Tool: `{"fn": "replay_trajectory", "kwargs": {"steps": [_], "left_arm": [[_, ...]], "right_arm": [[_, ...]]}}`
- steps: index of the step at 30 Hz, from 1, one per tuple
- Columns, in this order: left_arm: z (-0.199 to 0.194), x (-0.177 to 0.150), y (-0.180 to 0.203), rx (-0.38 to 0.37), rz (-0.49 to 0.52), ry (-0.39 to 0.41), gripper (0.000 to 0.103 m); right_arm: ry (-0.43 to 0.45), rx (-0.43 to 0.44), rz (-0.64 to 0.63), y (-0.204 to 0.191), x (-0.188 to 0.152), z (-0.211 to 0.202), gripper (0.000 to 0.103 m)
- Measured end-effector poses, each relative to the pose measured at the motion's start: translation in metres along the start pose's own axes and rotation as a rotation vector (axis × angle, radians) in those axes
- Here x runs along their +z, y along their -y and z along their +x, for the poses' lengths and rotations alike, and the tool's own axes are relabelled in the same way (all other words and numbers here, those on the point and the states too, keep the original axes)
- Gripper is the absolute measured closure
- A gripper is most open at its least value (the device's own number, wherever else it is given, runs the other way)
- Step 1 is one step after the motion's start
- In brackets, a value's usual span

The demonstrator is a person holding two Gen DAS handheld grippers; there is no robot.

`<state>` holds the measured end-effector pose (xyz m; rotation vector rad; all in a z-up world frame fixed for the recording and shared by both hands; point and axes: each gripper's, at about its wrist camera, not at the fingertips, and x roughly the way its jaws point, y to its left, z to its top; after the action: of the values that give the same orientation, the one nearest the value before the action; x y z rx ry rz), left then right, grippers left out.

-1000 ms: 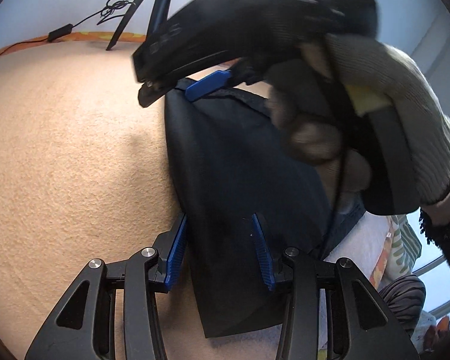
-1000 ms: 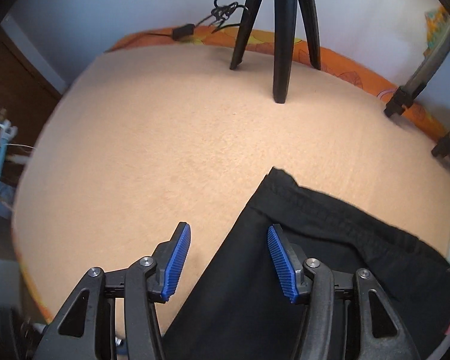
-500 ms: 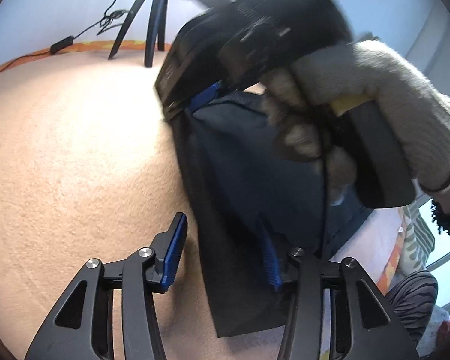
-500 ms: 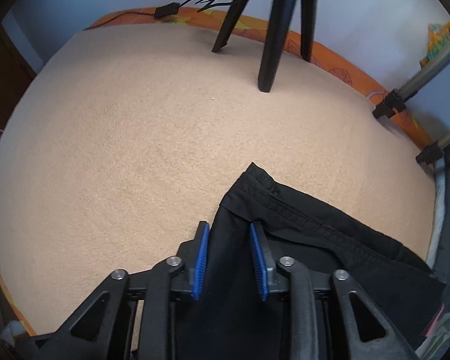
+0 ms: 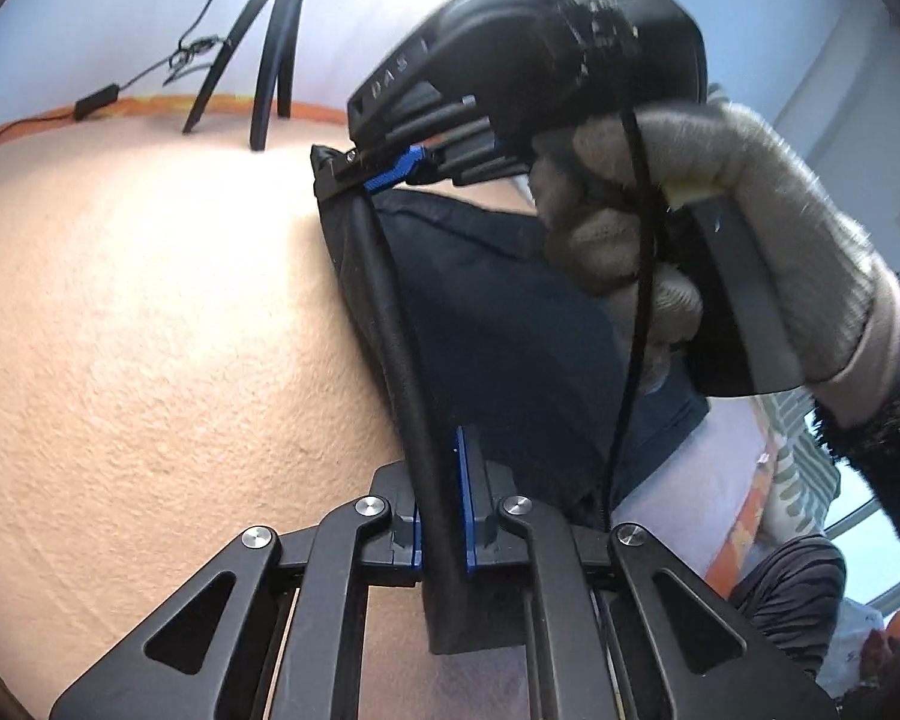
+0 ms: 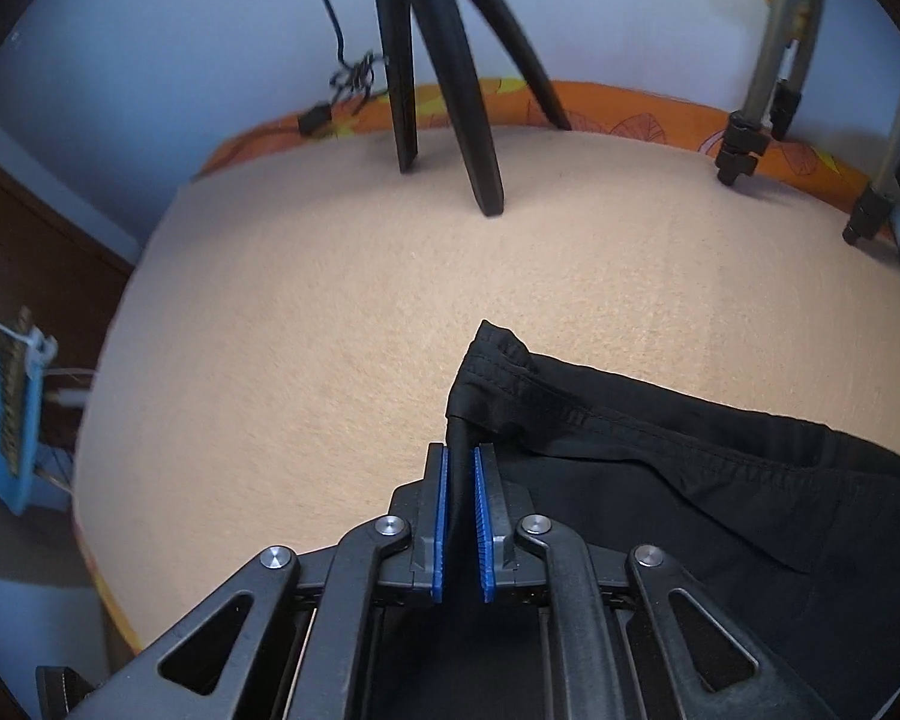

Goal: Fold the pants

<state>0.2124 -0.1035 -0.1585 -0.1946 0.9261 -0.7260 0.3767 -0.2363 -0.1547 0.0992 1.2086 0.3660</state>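
Observation:
Black pants (image 5: pixel 498 324) lie on a beige blanket (image 5: pixel 150 330). My left gripper (image 5: pixel 441 504) is shut on the pants' left edge, which runs as a taut fold between its blue pads. At the far end of that edge, my right gripper (image 5: pixel 390 171), held by a gloved hand (image 5: pixel 720 228), pinches the waistband corner. In the right wrist view the right gripper (image 6: pixel 461 516) is shut on the pants (image 6: pixel 660 468) just below the stitched waistband corner (image 6: pixel 492 354), which is lifted off the blanket (image 6: pixel 330 330).
A black tripod (image 6: pixel 444 90) stands on the blanket's far side, with a cable (image 6: pixel 342 78) beside it. Metal stand legs (image 6: pixel 768 90) rise at the far right. An orange patterned edge (image 6: pixel 630 111) borders the blanket. A blue object (image 6: pixel 6 420) sits off the left edge.
Both grippers went from open around the pants' edge to shut on it. The right gripper has lifted the waistband corner, pulling the edge taut between the two.

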Motion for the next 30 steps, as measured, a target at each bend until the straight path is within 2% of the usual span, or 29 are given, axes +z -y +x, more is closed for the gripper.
{"fn": "replay_trajectory", "kwargs": {"steps": [4, 8, 12, 19, 23, 28, 30], "left_arm": [[-0.014, 0.0, -0.004, -0.004, 0.001, 0.028, 0.097], [-0.034, -0.004, -0.014, 0.017, -0.006, 0.057, 0.097], [-0.053, -0.01, -0.022, 0.08, -0.014, 0.088, 0.097], [-0.113, -0.018, -0.067, 0.239, -0.03, 0.115, 0.097], [-0.128, -0.014, -0.064, 0.282, -0.004, 0.114, 0.097], [-0.125, -0.003, -0.019, 0.271, 0.085, 0.119, 0.097], [-0.127, 0.003, -0.014, 0.262, 0.119, 0.122, 0.097]], "right_arm": [[0.025, 0.018, -0.004, -0.005, 0.0, -0.016, 0.097], [0.041, 0.049, -0.023, -0.034, 0.004, -0.019, 0.098], [0.054, 0.094, -0.045, -0.071, 0.009, -0.014, 0.098], [0.065, 0.224, -0.09, -0.144, 0.027, 0.014, 0.098], [0.076, 0.284, -0.111, -0.164, 0.027, 0.006, 0.098], [0.096, 0.325, -0.098, -0.157, 0.026, -0.012, 0.098], [0.111, 0.338, -0.087, -0.147, 0.026, -0.024, 0.098]]}}
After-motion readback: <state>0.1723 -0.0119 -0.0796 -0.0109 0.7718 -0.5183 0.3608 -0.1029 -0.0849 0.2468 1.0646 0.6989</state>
